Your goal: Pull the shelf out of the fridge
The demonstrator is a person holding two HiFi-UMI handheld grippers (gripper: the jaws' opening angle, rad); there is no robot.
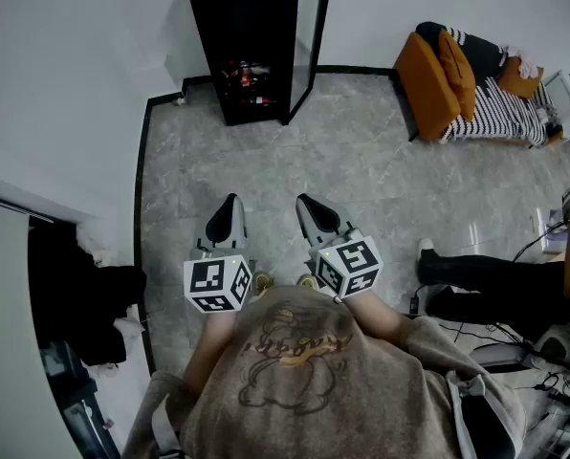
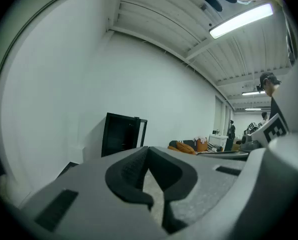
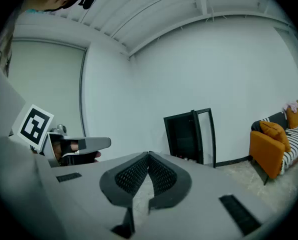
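left gripper (image 1: 231, 199): jaws pressed together, nothing between them, near, over the grey floor (image 1: 361, 161).
fridge (image 1: 247, 27): black, far at the wall, well apart from both grippers, glass door (image 1: 314, 36) open on its right.
shelf (image 1: 247, 82): low inside the fridge, carrying small items, some red, too small to name.
right gripper (image 1: 303, 200): jaws together, empty, beside the left one.

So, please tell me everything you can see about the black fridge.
The fridge is a tall, narrow black cabinet. It stands on the grey stone-look floor, with its back against the white wall. Its door, a black frame with a glass pane, is swung open to the right. The inside is dark. A few small reddish items sit on a low shelf, too small to identify. Nothing else touches it.
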